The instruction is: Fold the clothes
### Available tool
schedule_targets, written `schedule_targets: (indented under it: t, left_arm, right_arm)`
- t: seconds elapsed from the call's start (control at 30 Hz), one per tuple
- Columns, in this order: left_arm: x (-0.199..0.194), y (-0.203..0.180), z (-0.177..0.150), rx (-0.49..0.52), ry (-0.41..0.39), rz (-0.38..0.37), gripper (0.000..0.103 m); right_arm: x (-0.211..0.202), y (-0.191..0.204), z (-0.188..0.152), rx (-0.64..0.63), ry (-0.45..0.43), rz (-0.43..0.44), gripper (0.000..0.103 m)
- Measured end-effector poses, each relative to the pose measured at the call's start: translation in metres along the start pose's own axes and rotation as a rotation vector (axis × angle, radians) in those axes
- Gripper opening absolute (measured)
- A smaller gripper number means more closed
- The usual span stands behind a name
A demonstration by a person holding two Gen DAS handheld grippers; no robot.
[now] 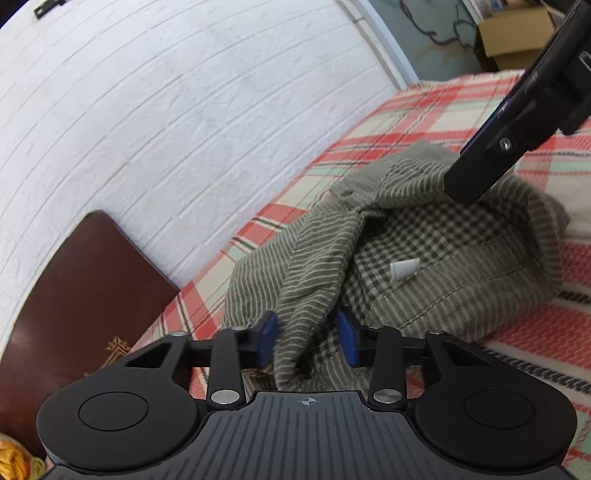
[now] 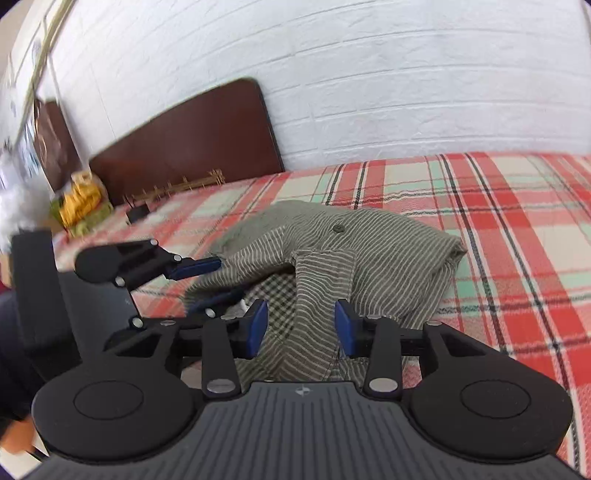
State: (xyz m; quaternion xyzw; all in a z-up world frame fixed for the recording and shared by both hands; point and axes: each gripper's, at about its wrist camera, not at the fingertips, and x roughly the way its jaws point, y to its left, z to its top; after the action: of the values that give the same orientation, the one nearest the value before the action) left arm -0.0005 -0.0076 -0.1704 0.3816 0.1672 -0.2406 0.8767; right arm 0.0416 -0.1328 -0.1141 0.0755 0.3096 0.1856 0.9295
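An olive striped shirt (image 1: 321, 258) with a checked lining and a white label (image 1: 404, 267) lies bunched on the plaid bed. My left gripper (image 1: 307, 339) has a thick fold of the shirt pinched between its blue pads (image 1: 267, 338). In the right wrist view the left gripper (image 2: 207, 282) comes in from the left, one finger above the cloth and one below. My right gripper (image 2: 301, 326) holds another fold of the shirt (image 2: 369, 258) between its pads. In the left wrist view the right gripper (image 1: 465, 184) reaches down onto the shirt's far edge.
The bed sheet (image 2: 498, 221) is red, mint and cream plaid. A dark brown headboard (image 2: 192, 140) stands against a white brick wall (image 1: 184, 110). Yellow and green cloth (image 2: 81, 206) lies by the headboard. A cardboard box (image 1: 517, 33) sits beyond the bed.
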Motion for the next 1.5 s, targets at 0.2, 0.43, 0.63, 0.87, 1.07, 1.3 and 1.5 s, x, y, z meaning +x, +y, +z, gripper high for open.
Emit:
schedule_targets:
  t: [0.2,0.43,0.63,0.87,1.07,1.3,1.5]
  left_arm:
    - [-0.007,0.018,-0.014,-0.081,0.010,0.060,0.004]
    - [0.003,0.013,-0.036,-0.117,0.040,0.041,0.012]
    - [-0.017,0.058,-0.040,-0.307,0.014,-0.103,0.059]
    - [-0.002,0.138,-0.045,-0.702,-0.017,-0.287,0.076]
    - [0.071,0.169,-0.049,-0.926,0.077,-0.482,0.076]
    - [0.125,0.163,-0.057,-0.995,0.183,-0.593,0.080]
    - [0.134,0.153,-0.056,-0.984,0.167,-0.648,0.086]
  right_arm:
    - [0.007,0.007,0.003,-0.018,0.013,0.045,0.007]
    - [0.035,0.002,-0.011,0.007,0.114,0.053,0.008]
    - [0.001,-0.020,0.002,0.143,0.061,0.124,0.041]
    - [-0.019,-0.070,0.005,0.382,0.023,0.064,0.065]
    - [-0.008,-0.108,-0.007,0.594,0.055,0.017,0.065]
    - [0.008,-0.121,-0.010,0.671,0.073,0.035,0.066]
    - [0.038,-0.127,-0.014,0.737,0.110,0.097,0.066]
